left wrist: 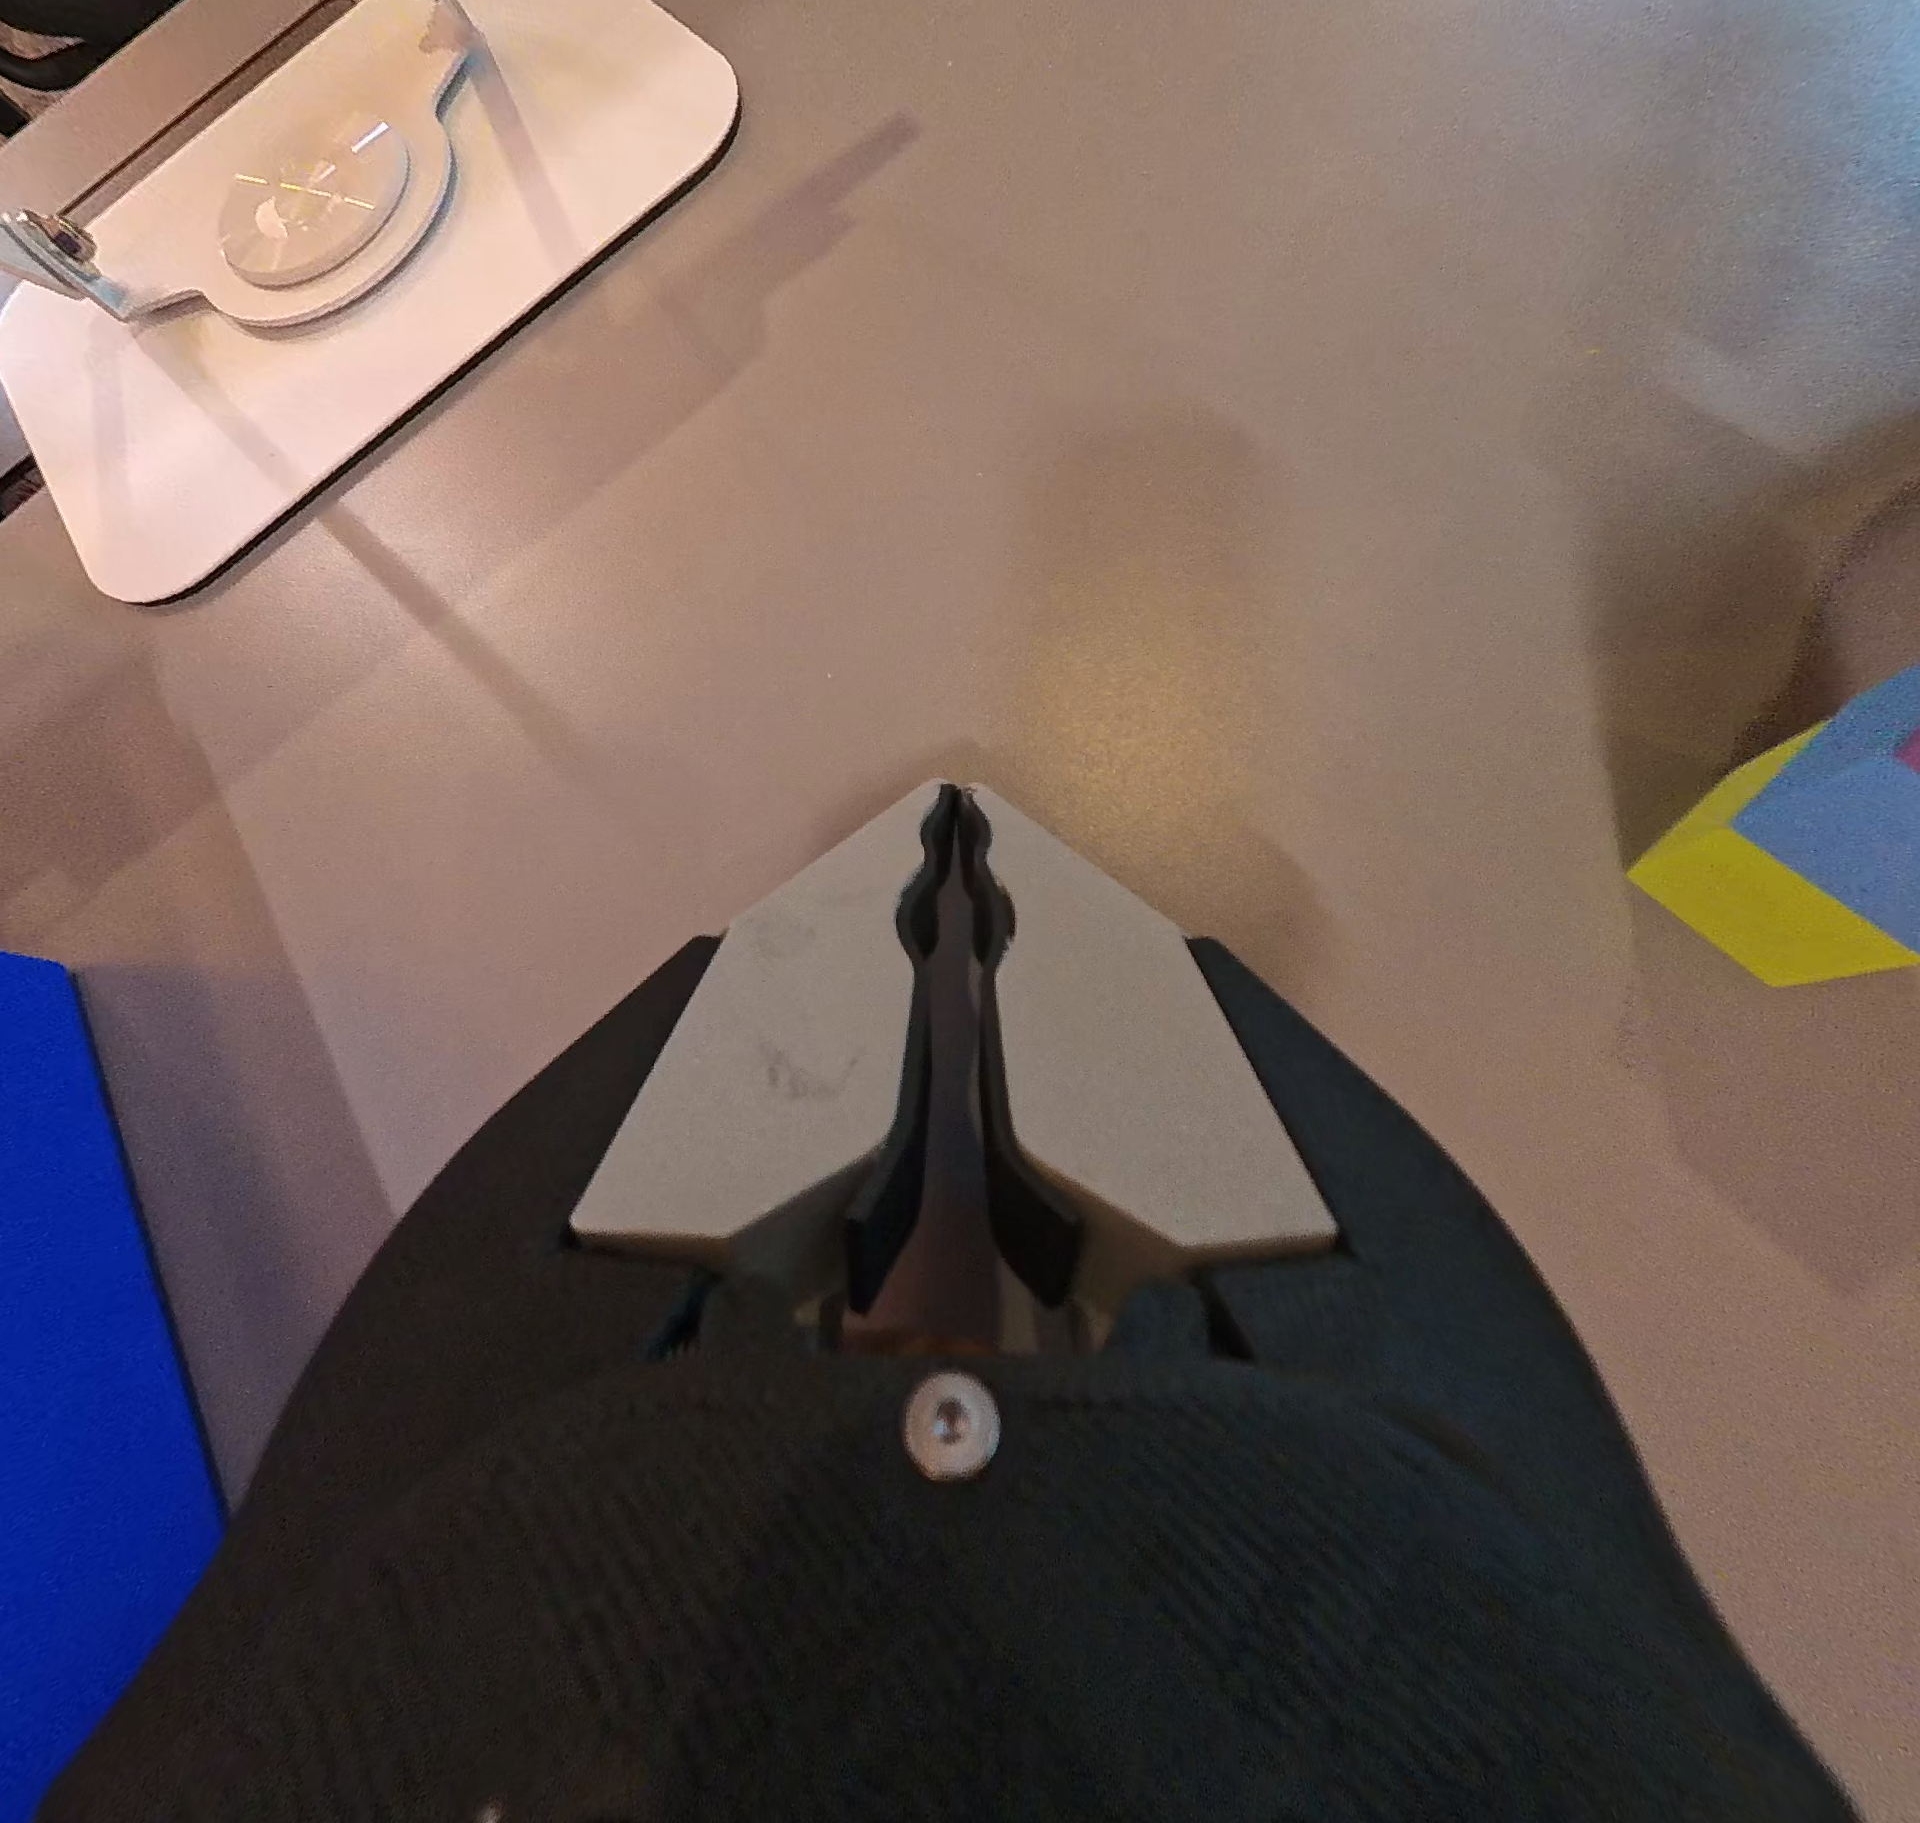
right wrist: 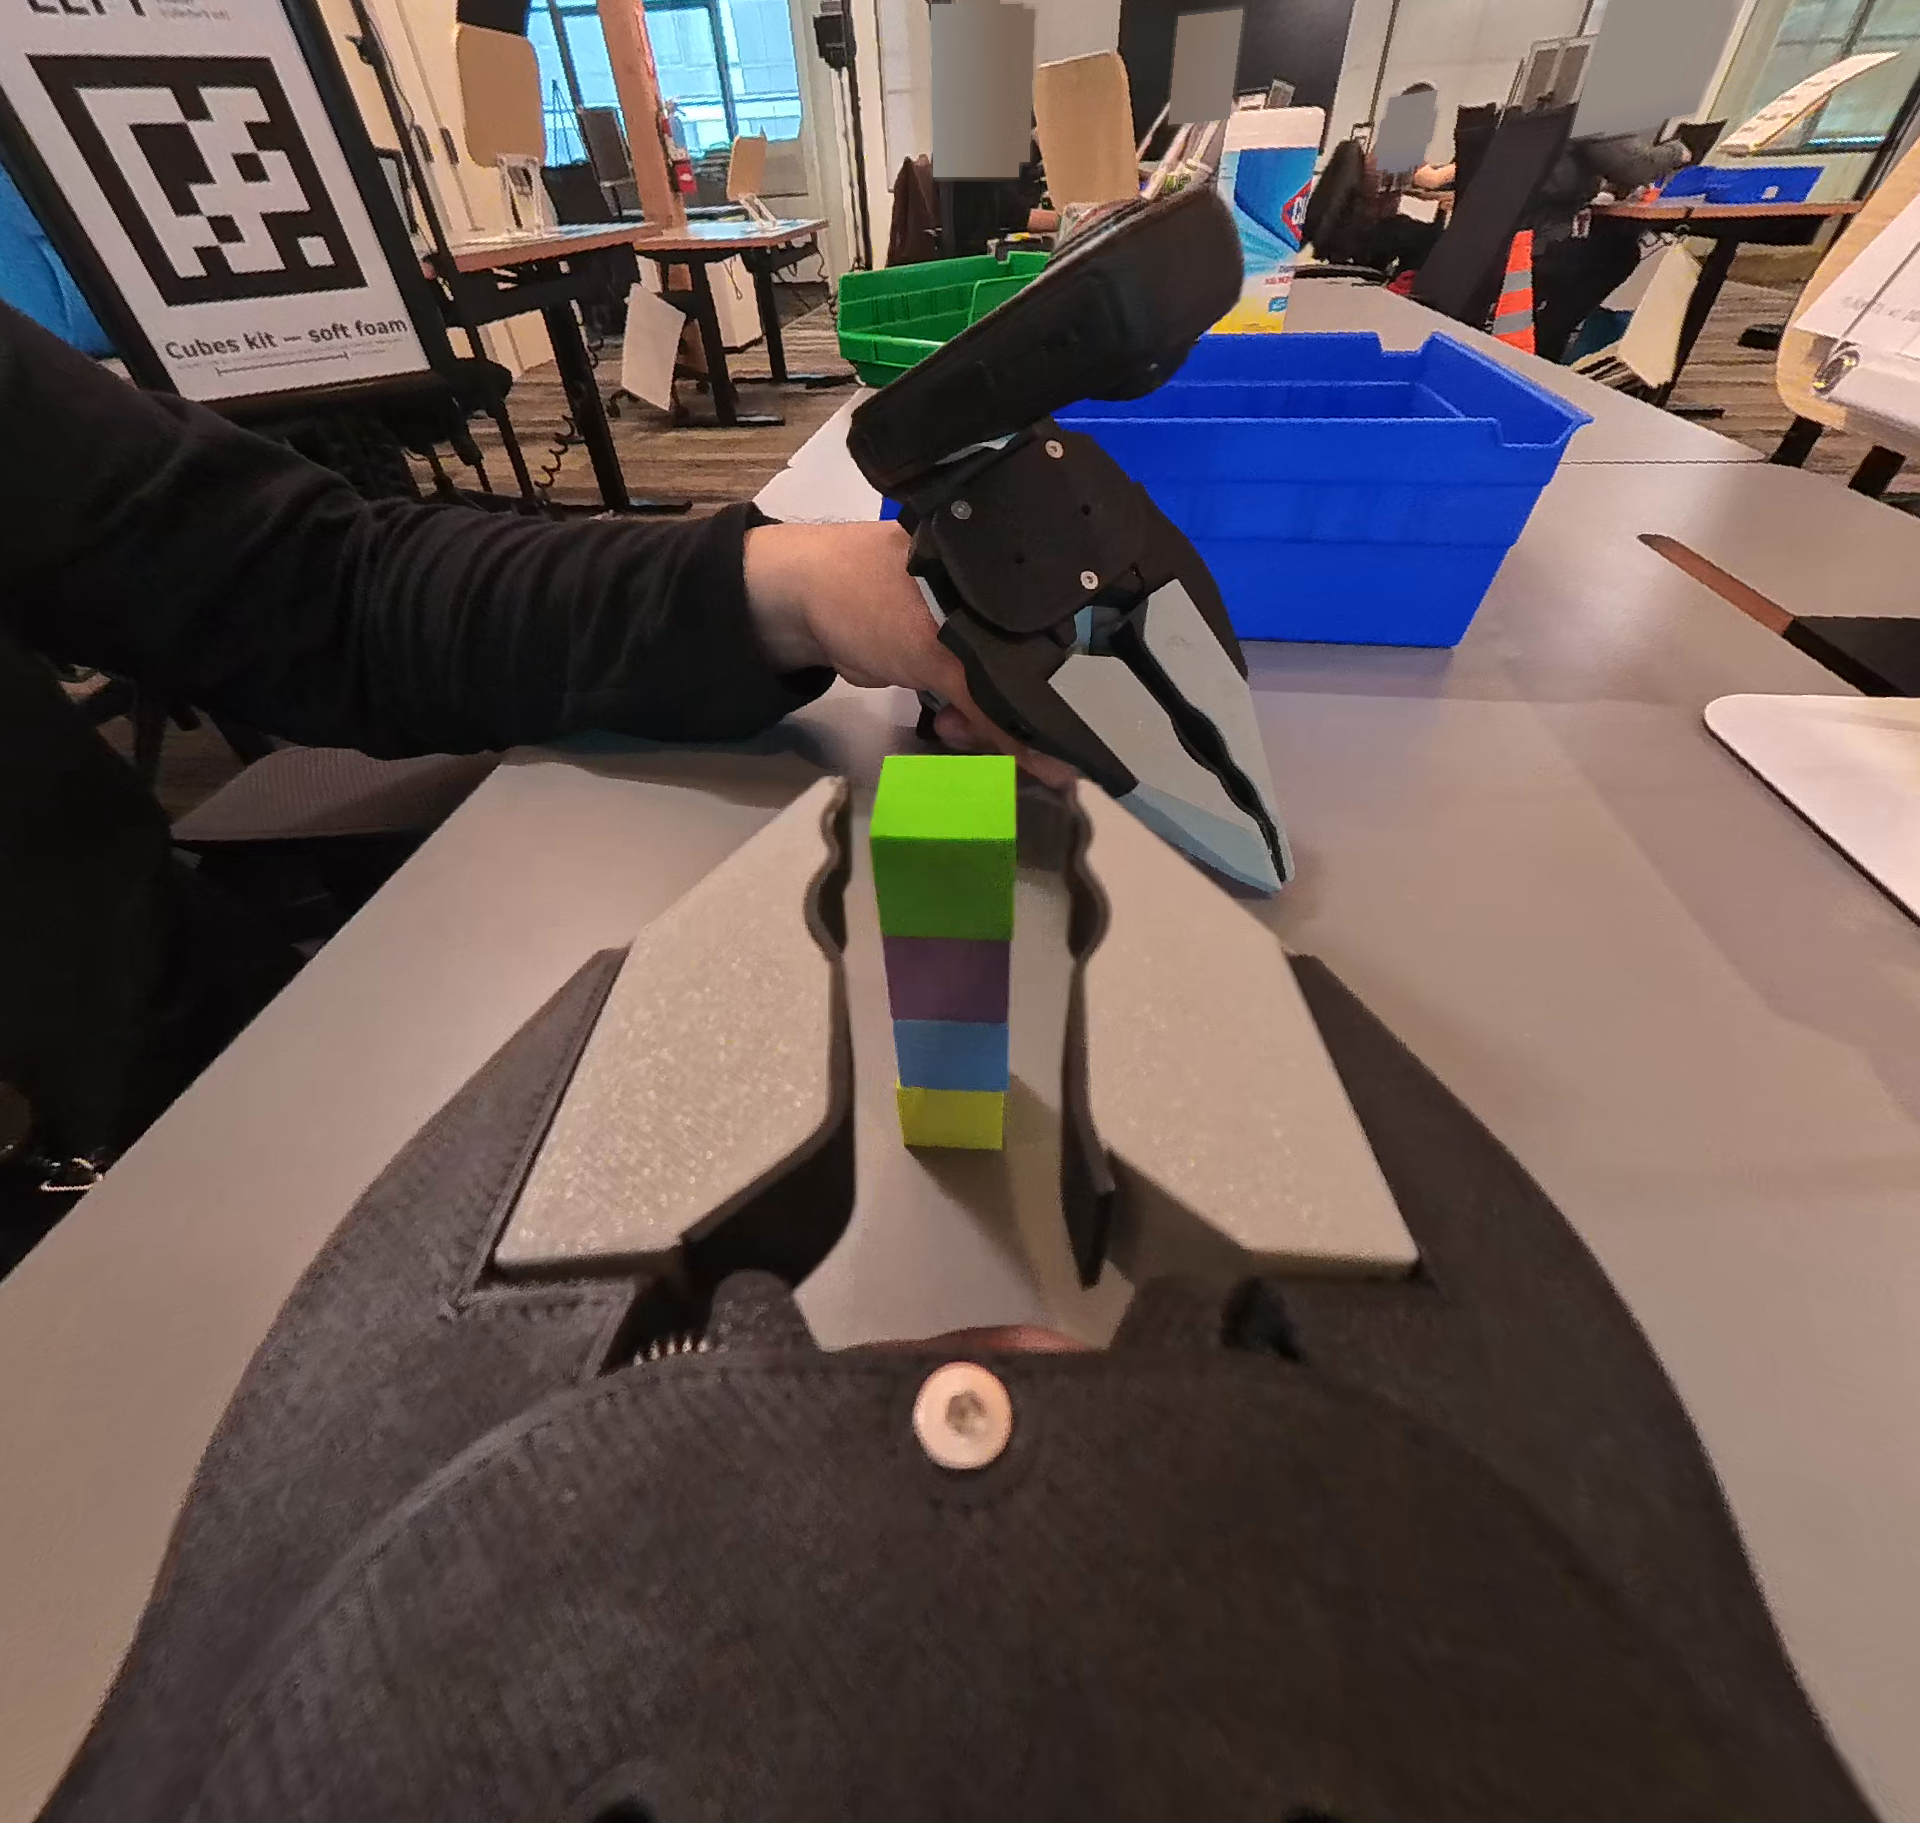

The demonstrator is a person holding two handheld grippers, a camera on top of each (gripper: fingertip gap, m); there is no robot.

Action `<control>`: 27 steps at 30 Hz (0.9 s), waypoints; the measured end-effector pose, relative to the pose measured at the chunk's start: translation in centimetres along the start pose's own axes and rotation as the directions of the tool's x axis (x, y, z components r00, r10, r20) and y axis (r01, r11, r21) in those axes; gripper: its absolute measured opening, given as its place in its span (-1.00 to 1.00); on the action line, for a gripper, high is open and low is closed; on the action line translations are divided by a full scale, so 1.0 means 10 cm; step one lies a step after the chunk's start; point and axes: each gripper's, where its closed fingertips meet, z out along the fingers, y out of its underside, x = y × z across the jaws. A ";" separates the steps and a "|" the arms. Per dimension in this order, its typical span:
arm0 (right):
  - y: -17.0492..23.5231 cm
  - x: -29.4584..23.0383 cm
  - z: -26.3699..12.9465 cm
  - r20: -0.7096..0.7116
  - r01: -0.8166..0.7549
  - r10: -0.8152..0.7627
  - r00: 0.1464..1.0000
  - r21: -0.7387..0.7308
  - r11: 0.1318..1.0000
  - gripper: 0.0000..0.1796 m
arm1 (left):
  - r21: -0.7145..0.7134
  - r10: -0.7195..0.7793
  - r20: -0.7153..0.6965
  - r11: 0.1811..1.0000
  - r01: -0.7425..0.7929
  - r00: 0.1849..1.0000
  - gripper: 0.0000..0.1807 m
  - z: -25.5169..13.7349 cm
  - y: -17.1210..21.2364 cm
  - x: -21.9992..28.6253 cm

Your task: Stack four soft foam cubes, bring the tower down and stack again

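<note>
Four-cube tower (right wrist: 948,952) stands upright on grey surface (right wrist: 1558,942), green on top. Right gripper (right wrist: 956,838) jaws wide around it, not touching. Left gripper (left wrist: 958,794) jaws closed, empty, beside tower.

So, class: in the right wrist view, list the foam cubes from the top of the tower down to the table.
Lime green foam cube → purple foam cube → light blue foam cube → yellow foam cube, resting on the grey table.

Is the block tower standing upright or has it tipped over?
Upright. The tower stands on the table, green on purple on blue on yellow, untouched.
</note>
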 end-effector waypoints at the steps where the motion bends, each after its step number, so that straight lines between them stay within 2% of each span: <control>1: -0.01 0.00 0.00 0.001 -0.010 0.010 1.000 0.008 1.000 -0.49 | 0.000 0.000 0.000 1.000 0.000 1.000 -1.00 0.00 0.00 0.00; 4: -0.07 0.01 -0.02 0.009 -0.044 0.044 0.999 0.042 0.998 -0.28 | 0.000 0.000 -0.001 1.000 0.000 1.000 -1.00 0.00 0.00 0.00; 10: -0.21 0.09 -0.12 -0.025 -0.077 0.081 0.996 0.117 0.990 -0.23 | -0.005 -0.002 -0.004 1.000 0.002 1.000 -1.00 0.00 0.01 0.00; 12: -0.26 0.07 -0.16 -0.021 -0.074 0.077 0.997 0.133 0.988 -0.31 | -0.003 -0.003 -0.004 1.000 0.003 1.000 -1.00 0.00 0.01 0.00; 15: -0.30 -0.08 -0.19 0.026 -0.016 0.014 1.000 0.105 0.994 -0.62 | -0.003 -0.003 -0.005 1.000 0.003 1.000 -1.00 0.00 0.01 0.00; 18: -0.20 -0.35 -0.17 0.137 0.046 -0.047 0.989 0.008 0.999 -0.97 | -0.002 -0.003 -0.005 1.000 0.003 1.000 -1.00 0.00 0.01 0.00; 22: 0.04 -0.63 -0.09 0.263 0.089 -0.050 0.964 -0.141 0.986 -1.00 | -0.002 -0.003 -0.006 1.000 0.003 1.000 -1.00 0.00 0.00 0.00; 27: 0.41 -0.59 0.06 0.189 0.216 -0.157 0.969 -0.350 0.911 -1.00 | -0.005 -0.005 -0.007 1.000 0.005 1.000 -1.00 0.00 0.01 0.00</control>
